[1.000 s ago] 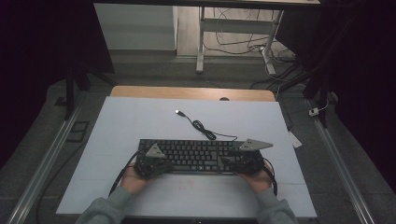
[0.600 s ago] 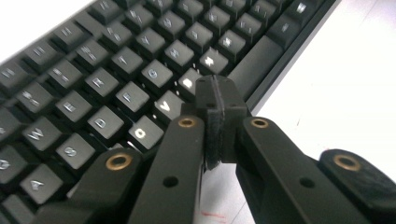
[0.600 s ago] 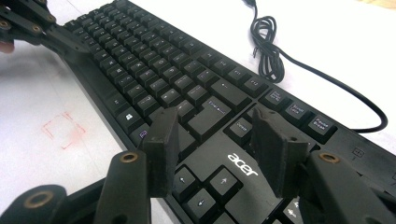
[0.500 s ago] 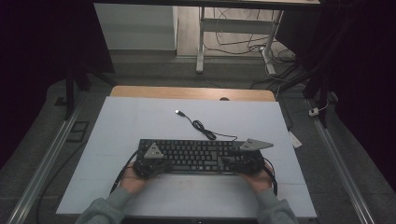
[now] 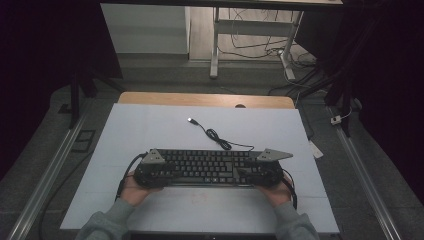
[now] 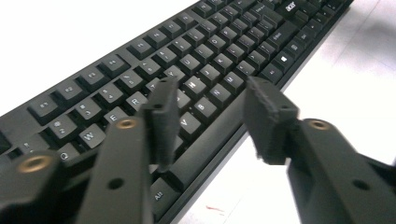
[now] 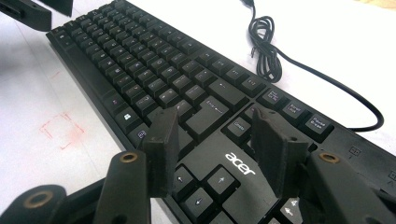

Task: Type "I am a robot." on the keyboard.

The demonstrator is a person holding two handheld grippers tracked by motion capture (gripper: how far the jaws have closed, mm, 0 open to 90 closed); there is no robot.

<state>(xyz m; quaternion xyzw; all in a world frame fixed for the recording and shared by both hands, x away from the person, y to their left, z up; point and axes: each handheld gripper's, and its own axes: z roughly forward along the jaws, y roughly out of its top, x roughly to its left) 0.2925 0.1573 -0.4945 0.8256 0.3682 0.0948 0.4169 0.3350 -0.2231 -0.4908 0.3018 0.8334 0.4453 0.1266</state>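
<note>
Left tongs (image 6: 210, 116) just opened wide over keyboard (image 5: 205, 166) at lower-left; nothing between them. Right tongs (image 7: 215, 149) stayed wide at lower-right, probably flanking it to reposition on worktop (image 5: 150, 125).

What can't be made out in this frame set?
- High view: the keyboard key legends are too small, and its two ends sit under the left tongs and right tongs.
- Left gripper view: the left tongs, whose jaws have just been opening, cover several keys; the frame edges cut off the keyboard's ends.
- Right gripper view: the cable plug is cut off by the top edge.
</note>
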